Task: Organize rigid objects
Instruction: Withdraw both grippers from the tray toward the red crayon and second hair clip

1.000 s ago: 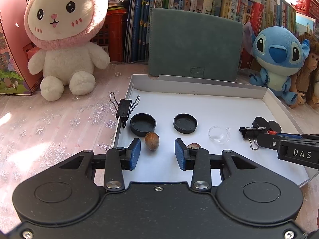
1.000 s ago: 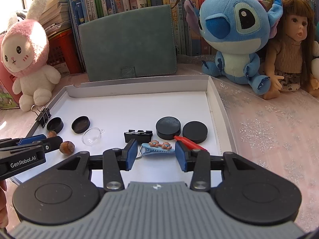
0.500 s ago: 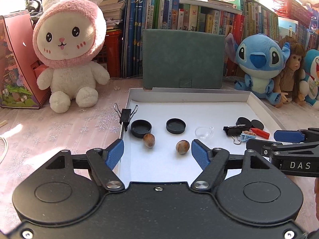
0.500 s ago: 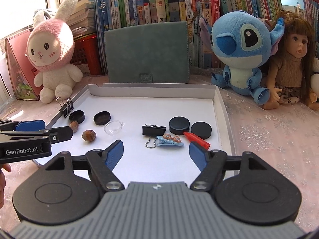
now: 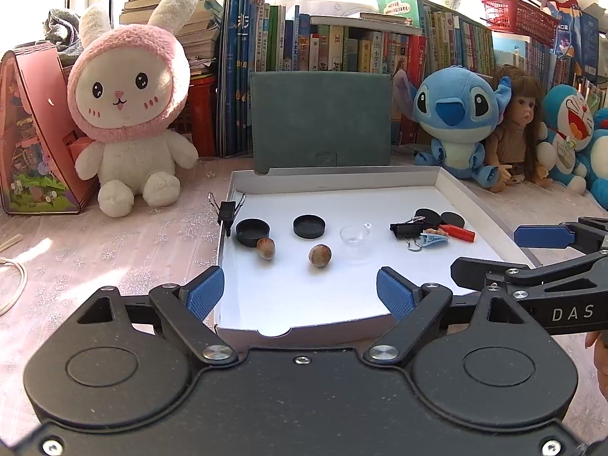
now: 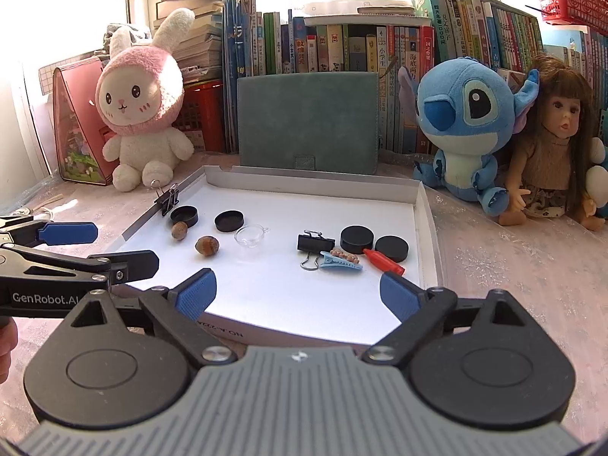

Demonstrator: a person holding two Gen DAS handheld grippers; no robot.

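A shallow white tray (image 5: 334,176) (image 6: 421,205) holds the small items. At its left lie two hazelnuts (image 5: 320,255) (image 6: 207,246), two black caps (image 5: 252,231) (image 6: 229,220) and a clear plastic half-shell (image 5: 354,235) (image 6: 249,236). At its right sit a black binder clip (image 6: 315,244), a blue hair clip (image 6: 340,262), a red piece (image 6: 383,262) and two black discs (image 6: 356,238). My left gripper (image 5: 300,296) hangs over the tray's near edge, jaws opening, nothing between them. My right gripper (image 6: 298,294) is likewise opening and empty.
Another binder clip (image 5: 227,211) is clamped on the tray's left wall. Behind the tray stand a green case (image 5: 321,123), a pink rabbit plush (image 5: 131,114), a blue plush (image 5: 456,125), a doll (image 6: 553,144) and a row of books. A pink cloth covers the table.
Both grippers have drawn back from the tray and risen a little. Their jaws have spread wide. The hazelnut and hair clip that lay near the fingertips stay on the tray.
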